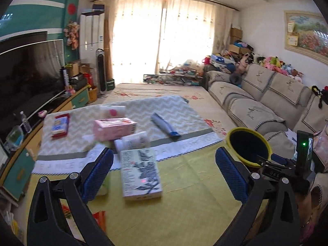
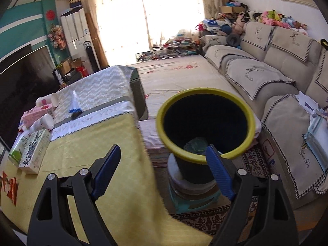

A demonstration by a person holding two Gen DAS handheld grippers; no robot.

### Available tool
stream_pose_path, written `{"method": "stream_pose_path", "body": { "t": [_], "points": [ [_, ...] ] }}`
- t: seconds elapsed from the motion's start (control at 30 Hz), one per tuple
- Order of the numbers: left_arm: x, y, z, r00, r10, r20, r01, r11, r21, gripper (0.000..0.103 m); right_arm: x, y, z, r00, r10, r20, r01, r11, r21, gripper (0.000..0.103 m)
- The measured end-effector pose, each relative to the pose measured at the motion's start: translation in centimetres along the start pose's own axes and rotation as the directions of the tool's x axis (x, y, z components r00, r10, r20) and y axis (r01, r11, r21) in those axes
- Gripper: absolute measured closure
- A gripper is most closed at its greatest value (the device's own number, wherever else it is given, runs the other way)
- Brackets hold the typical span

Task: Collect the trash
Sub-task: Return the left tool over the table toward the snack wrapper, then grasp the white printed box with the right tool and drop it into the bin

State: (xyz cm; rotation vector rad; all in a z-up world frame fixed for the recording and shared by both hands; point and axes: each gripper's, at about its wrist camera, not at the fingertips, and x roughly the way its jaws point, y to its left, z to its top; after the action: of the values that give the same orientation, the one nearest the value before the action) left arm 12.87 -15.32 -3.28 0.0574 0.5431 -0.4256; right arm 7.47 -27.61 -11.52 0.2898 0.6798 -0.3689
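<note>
Left wrist view
Left gripper [image 1: 164,173]: jaws spread wide, nothing between the blue pads, hovering over the table [image 1: 194,176] with its yellow cloth.
Grey-green printed box [image 1: 140,174]: flat carton with dark brush-style artwork, lying on the yellow cloth between the two fingers, long side running away from the camera.
White bottle [image 1: 133,141]: lying on its side just beyond the printed box, label with small text facing up.
Pink box [image 1: 114,128]: behind the white bottle, resting on the zigzag-patterned cloth.
Red-and-blue packet [image 1: 59,125]: left of the pink box, flat on the zigzag cloth.
Blue-capped grey tube [image 1: 164,126]: right of the pink box, lying at a slant.
Bin [image 1: 249,146]: black with a yellow rim, past the table's right edge.
Right gripper [image 1: 287,168]: seen only from the side beside the bin; its opening cannot be told here.

Right wrist view
Right gripper [image 2: 163,173]: jaws wide apart, holding nothing, right finger overlapping the bin's near rim.
Bin [image 2: 206,123]: upright on a teal stool [image 2: 194,202], something dark and crumpled at the bottom.
Printed box [image 2: 34,150]: on the table, far left of the bin.
</note>
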Motion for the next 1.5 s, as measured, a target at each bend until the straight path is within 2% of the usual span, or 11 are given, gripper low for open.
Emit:
{"method": "stream_pose_path", "body": {
  "t": [0.17,0.33,0.43,0.57,0.67,0.77,1.0,1.2,1.5],
  "points": [
    [-3.5,6.2,-1.7,0.993,0.121,0.011,-0.120,0.991,-0.066,0.005,-0.2,8.4,-0.7,0.986,0.165,-0.020,-0.166,0.982,-0.092,0.023],
    [-6.0,11.2,-3.5,0.979,0.201,0.018,-0.196,0.970,-0.146,0.005,-0.8,17.3,-2.7,0.954,0.296,-0.053,-0.301,0.932,-0.202,0.023],
    [-6.6,13.0,-4.2,0.979,0.205,0.013,-0.199,0.964,-0.177,0.005,-0.6,21.7,-3.8,0.944,0.318,-0.088,-0.330,0.906,-0.266,0.023],
    [-6.5,14.4,-5.0,0.981,0.192,-0.002,-0.189,0.964,-0.186,0.005,1.2,25.2,-4.3,0.949,0.283,-0.141,-0.312,0.907,-0.281,0.023],
    [-6.2,14.8,-5.3,0.982,0.189,-0.008,-0.187,0.964,-0.190,0.005,3.1,26.2,-4.2,0.939,0.276,-0.204,-0.321,0.918,-0.233,0.023],
    [-5.7,15.4,-5.6,0.985,0.173,-0.020,-0.174,0.962,-0.211,0.005,4.6,26.8,-4.1,0.942,0.247,-0.228,-0.296,0.931,-0.215,0.023],
    [-4.8,15.3,-5.6,0.986,0.161,-0.034,-0.165,0.963,-0.213,0.005,6.4,27.4,-3.1,0.950,0.214,-0.228,-0.261,0.944,-0.200,0.025],
    [-4.2,14.9,-5.6,0.986,0.160,-0.047,-0.166,0.964,-0.207,0.005,5.8,26.5,-3.3,0.953,0.208,-0.222,-0.262,0.932,-0.249,0.031],
    [-3.4,13.8,-5.5,0.987,0.153,-0.057,-0.161,0.969,-0.187,0.005,2.8,21.9,-3.7,0.963,0.211,-0.169,-0.255,0.915,-0.314,0.033]
  ]
}}
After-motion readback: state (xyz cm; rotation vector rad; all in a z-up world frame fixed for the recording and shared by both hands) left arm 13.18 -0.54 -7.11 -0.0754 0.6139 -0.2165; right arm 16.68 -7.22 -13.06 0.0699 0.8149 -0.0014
